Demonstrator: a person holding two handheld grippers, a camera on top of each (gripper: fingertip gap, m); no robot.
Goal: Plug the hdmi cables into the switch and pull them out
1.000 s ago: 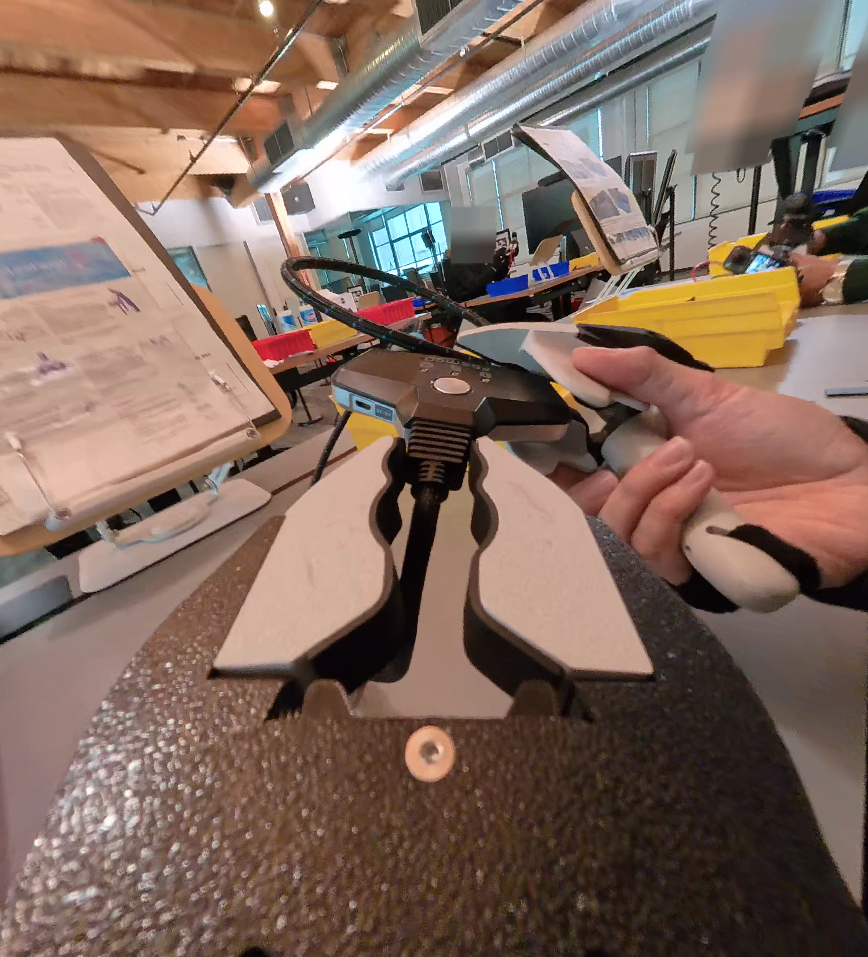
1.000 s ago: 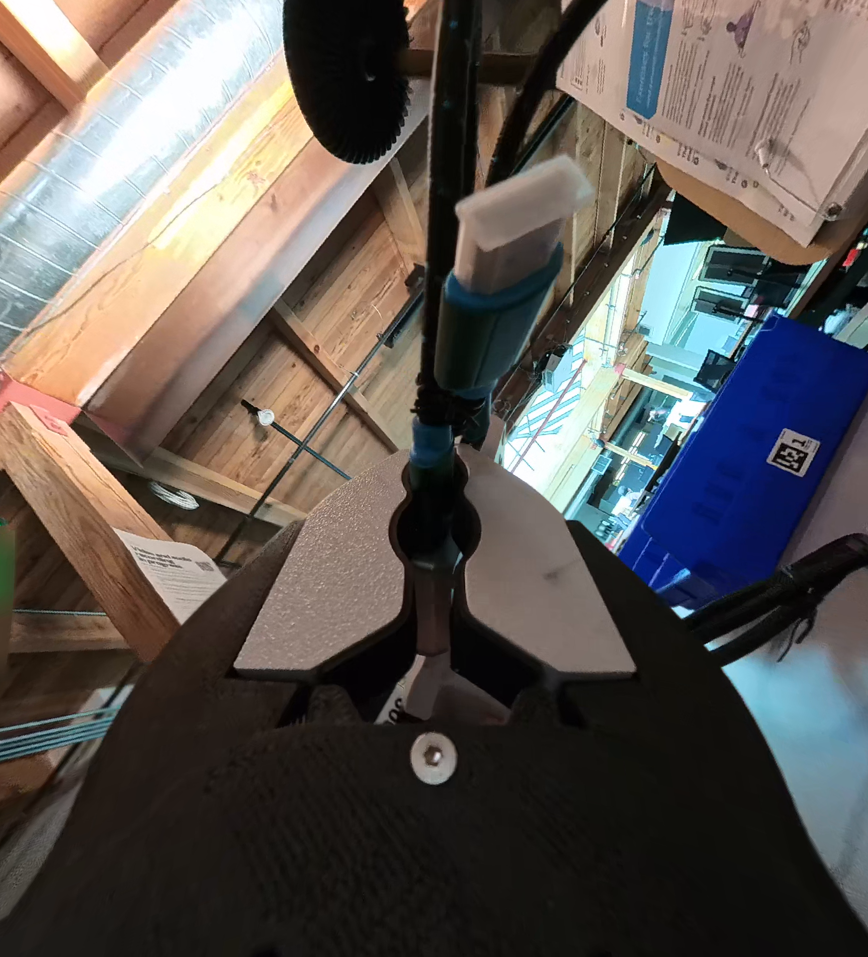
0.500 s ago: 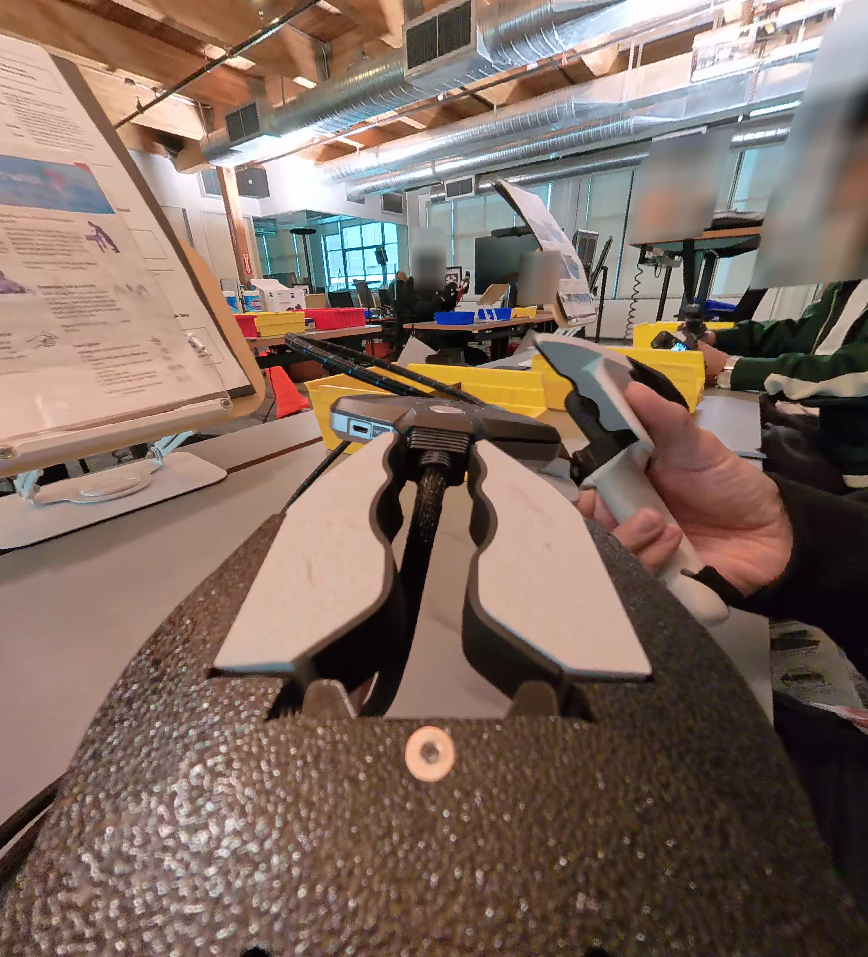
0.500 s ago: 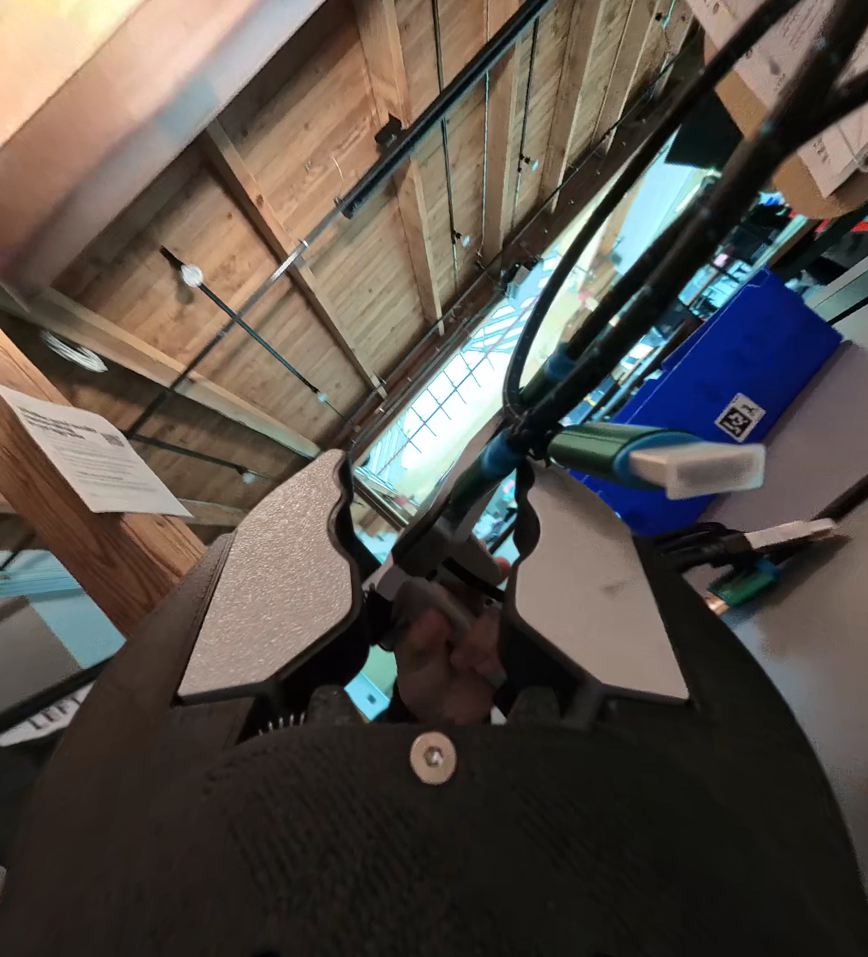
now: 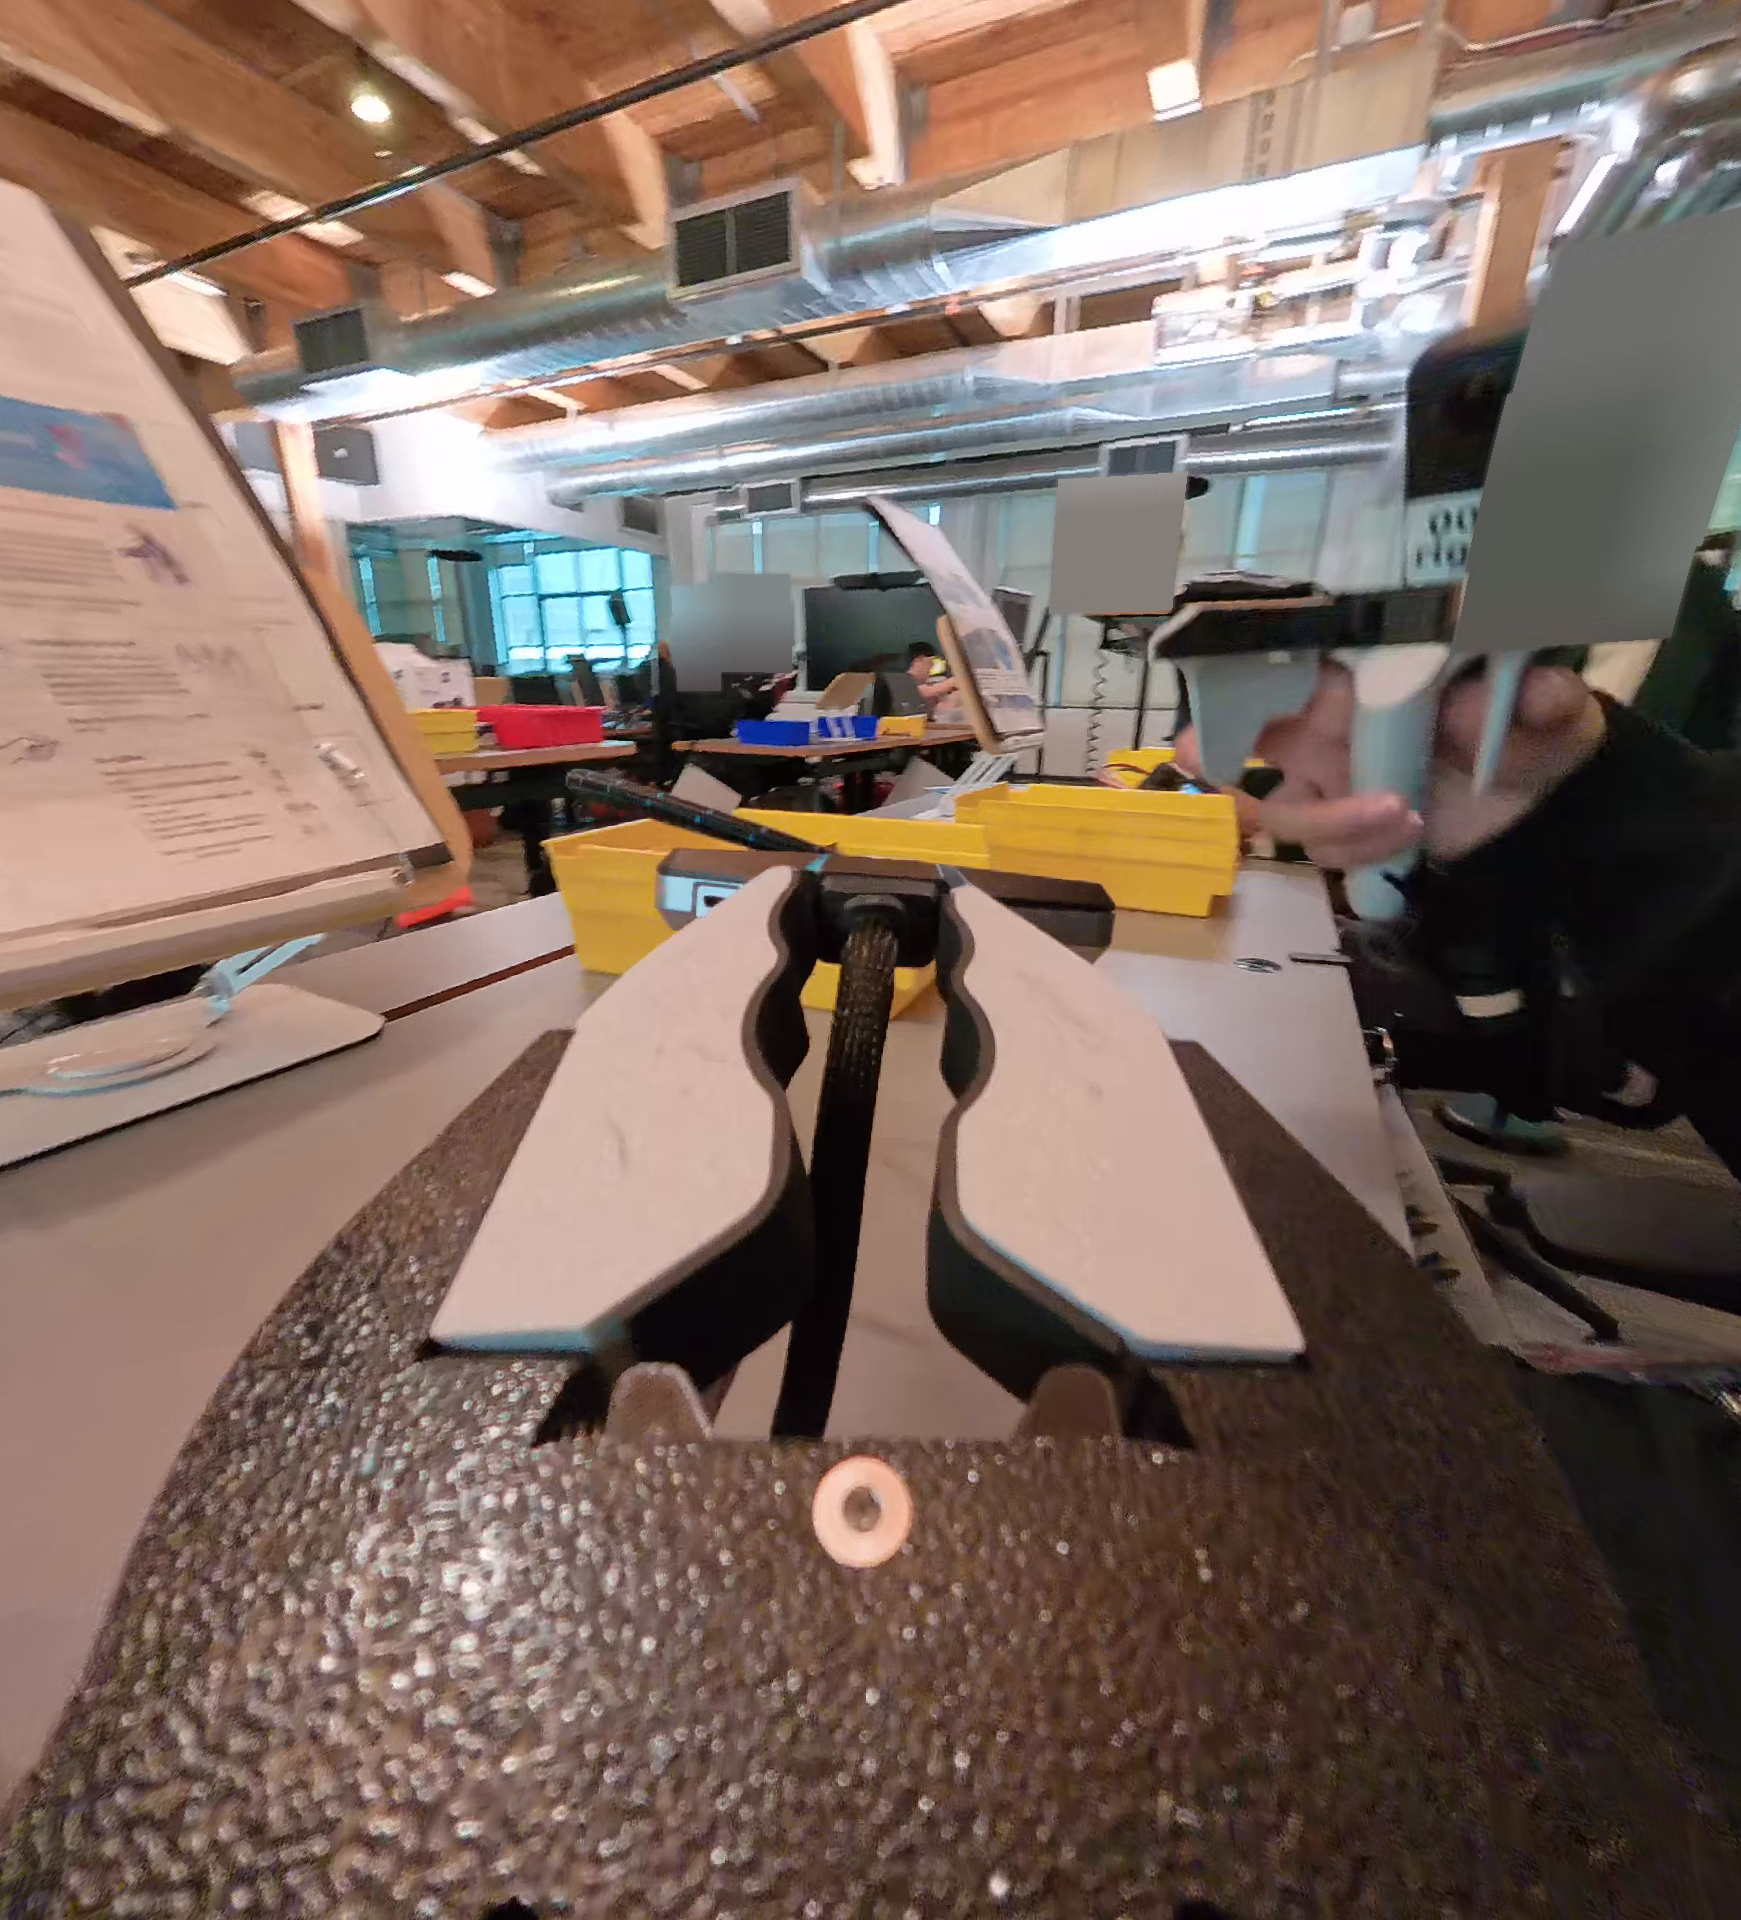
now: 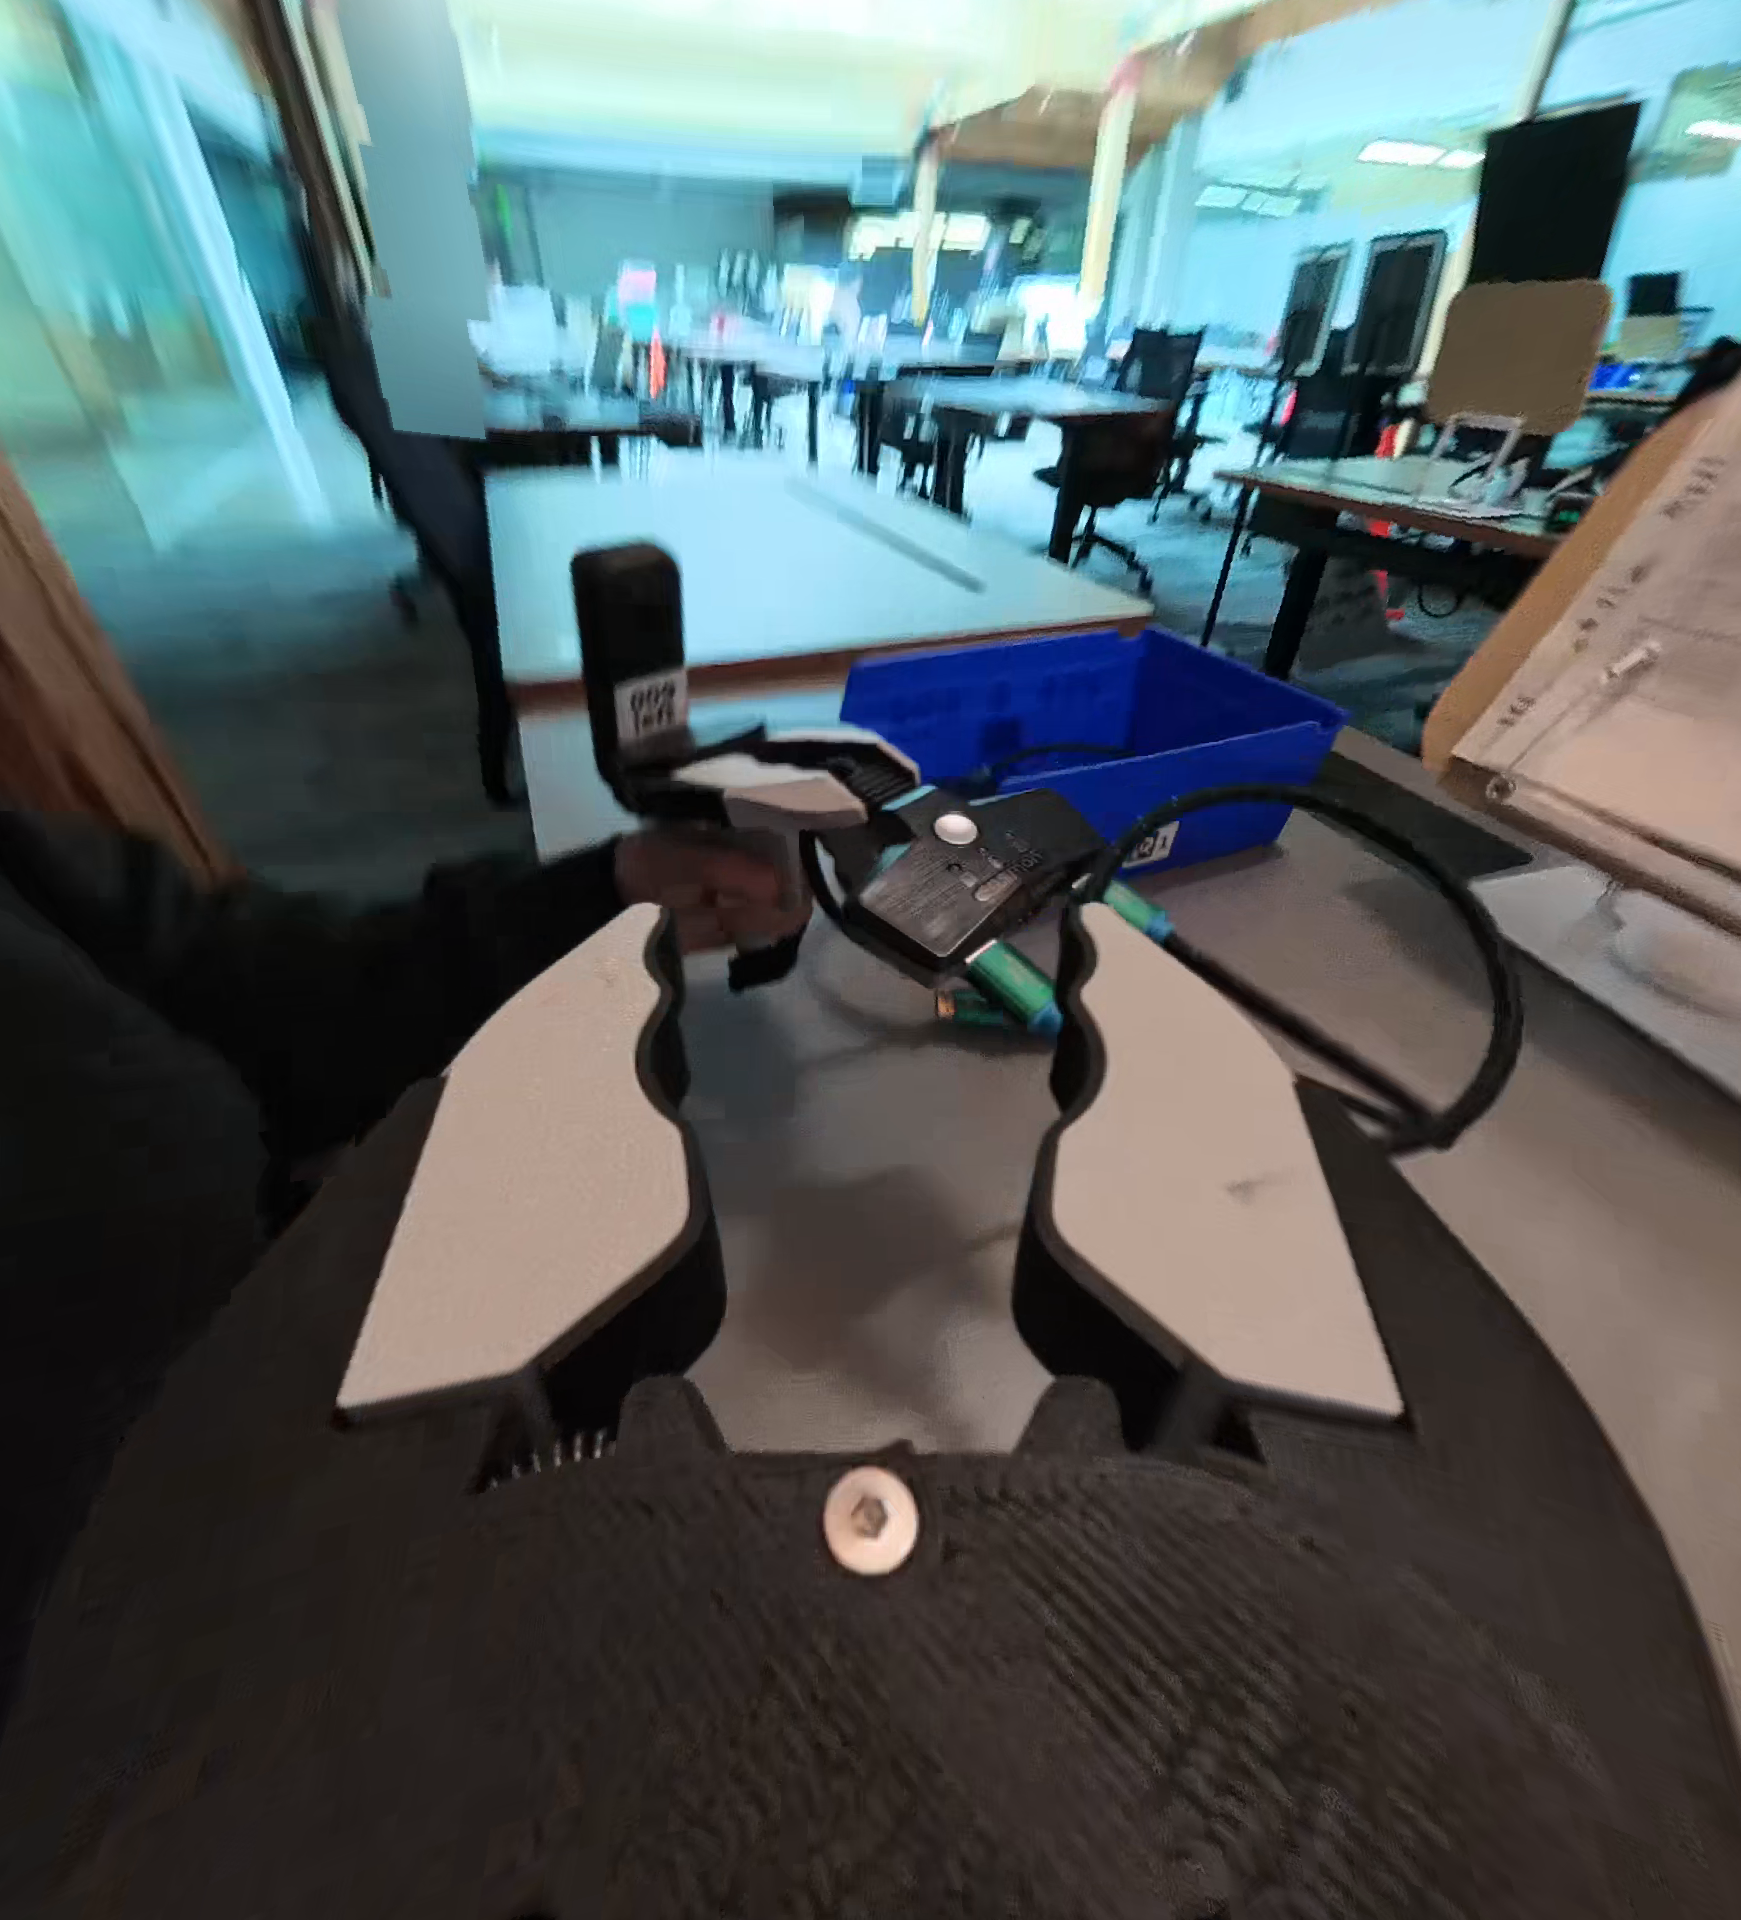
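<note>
My left gripper is shut on the black braided cable of the flat black HDMI switch and holds the switch above the grey table. In the right wrist view the switch hangs in the left gripper. A green-and-blue HDMI plug shows at its lower edge; I cannot tell if it is plugged in. Its black cable loops to the right. My right gripper is open and empty, just short of the switch. It shows blurred in the left wrist view.
A blue bin stands behind the switch. A document stand is at the left of the left wrist view and shows at the right of the right wrist view. Yellow bins sit at the table's far side.
My right gripper has opened and let go of the green-and-blue HDMI cable, then swung down from the ceiling toward the table. My left gripper has lowered the switch and still holds it.
</note>
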